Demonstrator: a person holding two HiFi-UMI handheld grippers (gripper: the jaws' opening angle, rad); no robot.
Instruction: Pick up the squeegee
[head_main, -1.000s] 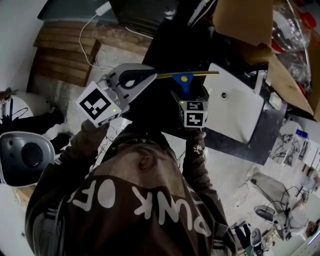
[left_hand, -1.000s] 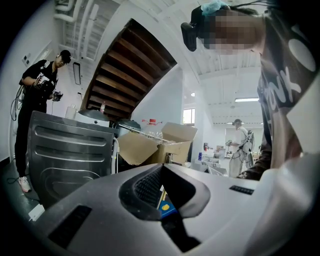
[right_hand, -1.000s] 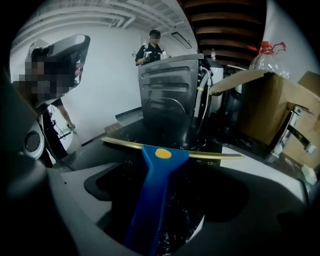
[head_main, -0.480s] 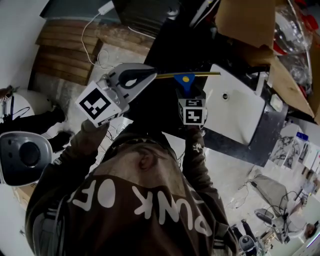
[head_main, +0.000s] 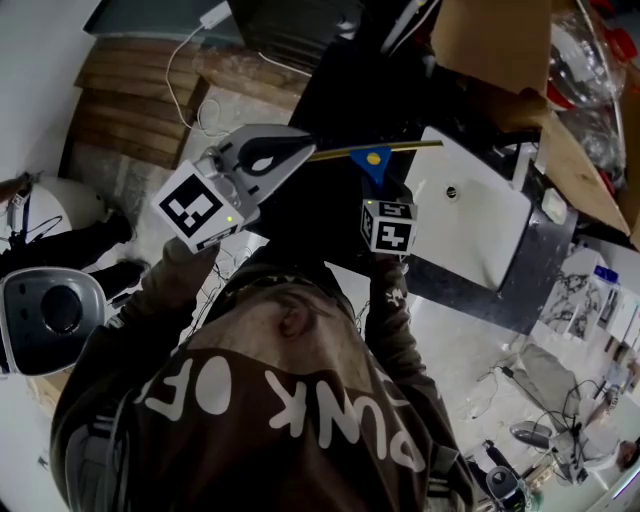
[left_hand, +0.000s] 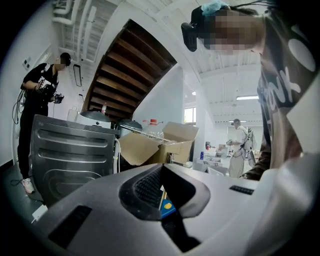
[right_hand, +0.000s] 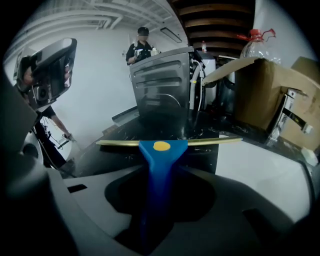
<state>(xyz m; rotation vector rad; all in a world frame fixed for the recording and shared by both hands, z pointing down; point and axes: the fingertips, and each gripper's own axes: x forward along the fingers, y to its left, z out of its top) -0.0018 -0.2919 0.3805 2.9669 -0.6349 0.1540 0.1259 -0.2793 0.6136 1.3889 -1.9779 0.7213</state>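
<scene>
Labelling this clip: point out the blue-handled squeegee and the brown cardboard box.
Blue-handled yellow-bladed squeegee (right_hand: 159, 162): right gripper view, on its handle.
Brown cardboard box (right_hand: 260, 95): right gripper view, on its side wall.

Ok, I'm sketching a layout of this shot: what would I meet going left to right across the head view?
From the left: grey round device → left hand-held gripper → squeegee → white panel.
</scene>
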